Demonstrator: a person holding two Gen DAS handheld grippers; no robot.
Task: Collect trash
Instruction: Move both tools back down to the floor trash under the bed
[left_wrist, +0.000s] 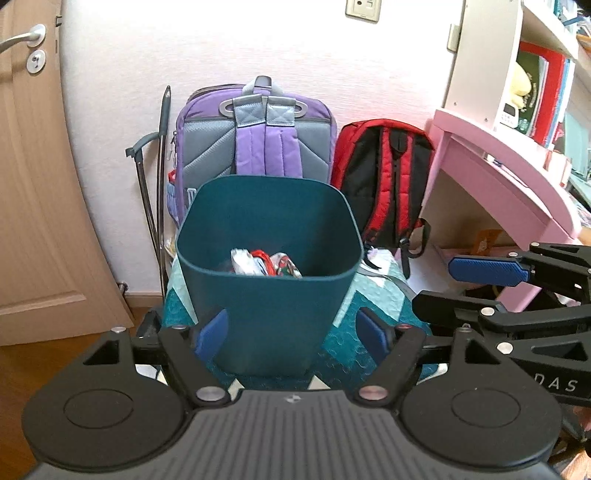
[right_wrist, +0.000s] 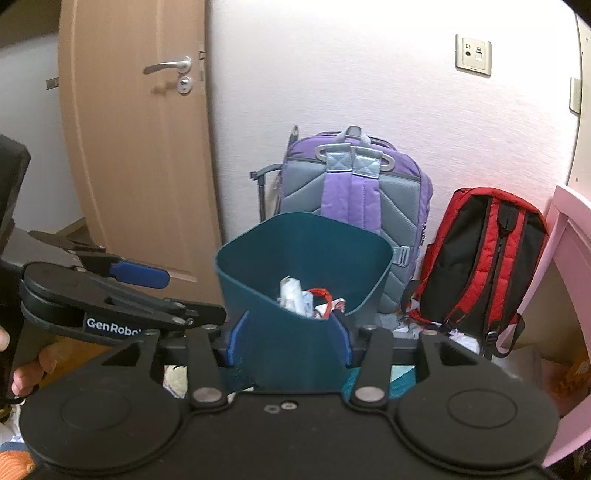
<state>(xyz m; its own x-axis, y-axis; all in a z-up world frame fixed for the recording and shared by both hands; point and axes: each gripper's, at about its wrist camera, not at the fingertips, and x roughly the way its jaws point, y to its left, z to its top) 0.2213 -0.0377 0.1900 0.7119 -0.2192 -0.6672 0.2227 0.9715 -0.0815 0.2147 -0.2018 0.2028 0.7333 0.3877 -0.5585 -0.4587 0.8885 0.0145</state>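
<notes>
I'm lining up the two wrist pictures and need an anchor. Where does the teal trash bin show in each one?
Left wrist view: the trash bin stands at centre, upright, between the left gripper's open fingers.
Right wrist view: the bin sits low at centre, tilted, between the right gripper's fingers.
Shared landmark: the purple backpack against the wall, right behind the bin.

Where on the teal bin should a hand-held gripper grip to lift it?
Probably the lower side walls, approached from the front: the teal bin stands upright and tapers downward, so that span fits between open fingers. The thin top rim is an alternative.
</notes>
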